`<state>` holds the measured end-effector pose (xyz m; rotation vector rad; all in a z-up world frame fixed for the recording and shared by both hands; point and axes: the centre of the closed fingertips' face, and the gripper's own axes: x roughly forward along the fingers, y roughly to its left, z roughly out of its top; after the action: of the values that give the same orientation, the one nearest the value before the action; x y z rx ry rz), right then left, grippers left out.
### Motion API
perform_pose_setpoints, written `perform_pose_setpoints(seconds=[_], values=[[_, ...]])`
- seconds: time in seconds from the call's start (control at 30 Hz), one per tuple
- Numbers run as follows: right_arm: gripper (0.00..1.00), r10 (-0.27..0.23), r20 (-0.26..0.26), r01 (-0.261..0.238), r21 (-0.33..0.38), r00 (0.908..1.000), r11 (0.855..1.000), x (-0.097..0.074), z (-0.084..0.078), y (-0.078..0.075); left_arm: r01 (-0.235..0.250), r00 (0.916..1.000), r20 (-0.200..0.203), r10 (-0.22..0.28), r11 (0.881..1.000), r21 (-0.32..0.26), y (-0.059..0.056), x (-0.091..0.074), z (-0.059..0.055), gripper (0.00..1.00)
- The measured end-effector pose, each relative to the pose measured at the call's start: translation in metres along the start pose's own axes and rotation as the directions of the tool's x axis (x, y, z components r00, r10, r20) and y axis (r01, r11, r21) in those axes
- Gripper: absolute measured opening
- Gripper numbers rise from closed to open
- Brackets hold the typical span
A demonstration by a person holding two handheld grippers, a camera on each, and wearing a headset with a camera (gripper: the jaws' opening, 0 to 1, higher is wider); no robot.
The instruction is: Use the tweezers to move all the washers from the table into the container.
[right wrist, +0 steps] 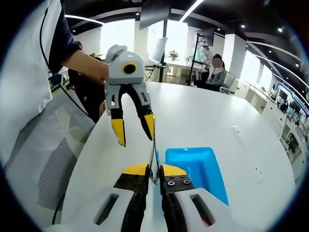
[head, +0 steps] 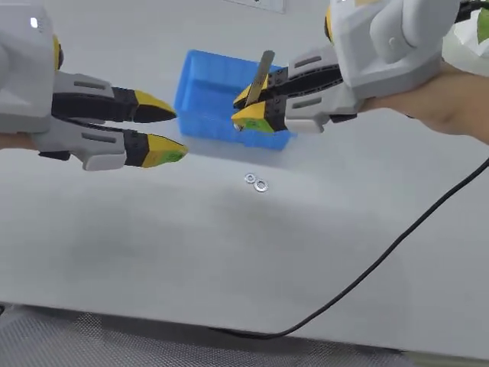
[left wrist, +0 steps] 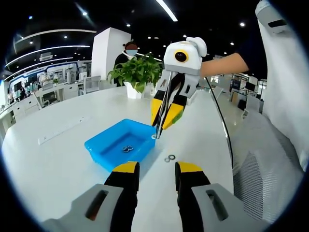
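Jaws of the right gripper are pressed shut on a pair of metal tweezers, which are clamped between the yellow tips. One end of the tweezers is seen sticking up past the jaws in the head view, while the pointed end is directed down toward the near edge of the blue plastic container. Whether anything is pinched at the tweezer points cannot be told, as that spot is too small to read. Jaws of the left gripper are held partly apart with nothing between them, and this gripper is poised above the white counter, to the left of the container in the head view. In the left gripper view, stored washers are seen lying on the container's floor. Two loose washers are left on the counter, close beside each other, just outside the container's near wall and below the tweezers. A black cable is draped across the counter on the right, well apart from the washers.
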<state>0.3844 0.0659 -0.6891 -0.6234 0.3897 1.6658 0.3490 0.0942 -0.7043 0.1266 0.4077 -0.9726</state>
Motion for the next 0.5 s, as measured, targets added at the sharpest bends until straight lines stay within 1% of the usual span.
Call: perform_pose_setpoints(seconds=[0.03, 0.07, 0.13, 0.2, 0.27, 0.37, 0.4, 0.5], values=[[0.1, -0.011, 0.006, 0.011, 0.001, 0.9999, 1.0, 0.0, 0.002, -0.007, -0.004, 1.0, -0.003, 0.004, 1.0, 0.002, 0.001, 0.0, -0.001, 0.34], [0.1, -0.017, 0.012, 0.017, 0.005, 0.9998, 1.0, 0.0, 0.003, -0.012, -0.013, 0.9998, -0.014, 0.013, 1.0, 0.011, 0.002, -0.001, -0.004, 0.34], [0.1, -0.038, 0.011, 0.038, -0.002, 0.9992, 0.999, 0.0, 0.004, -0.023, -0.013, 0.9997, -0.022, 0.013, 1.0, 0.006, 0.003, -0.001, -0.007, 0.34], [0.1, -0.053, 0.012, 0.053, 0.007, 0.9985, 0.999, 0.003, 0.003, -0.033, -0.013, 0.9997, -0.022, 0.013, 1.0, 0.001, 0.003, -0.002, -0.008, 0.34], [0.1, -0.068, 0.002, 0.068, 0.009, 0.9977, 0.998, 0.005, -0.002, -0.042, -0.015, 0.9995, -0.026, 0.015, 1.0, -0.008, 0.003, -0.001, -0.01, 0.35], [0.1, -0.085, -0.012, 0.085, 0.012, 0.9963, 0.996, 0.01, -0.009, -0.05, -0.02, 0.9993, -0.031, 0.02, 1.0, -0.012, 0.005, -0.002, -0.012, 0.35], [0.1, -0.091, -0.015, 0.091, 0.018, 0.9957, 0.996, 0.013, -0.012, -0.054, -0.022, 0.9993, -0.031, 0.022, 1.0, -0.013, 0.009, -0.002, -0.014, 0.35], [0.1, -0.096, -0.035, 0.097, 0.023, 0.9948, 0.995, 0.021, -0.026, -0.064, -0.031, 0.999, -0.032, 0.03, 0.999, -0.019, 0.014, -0.004, -0.016, 0.35]])
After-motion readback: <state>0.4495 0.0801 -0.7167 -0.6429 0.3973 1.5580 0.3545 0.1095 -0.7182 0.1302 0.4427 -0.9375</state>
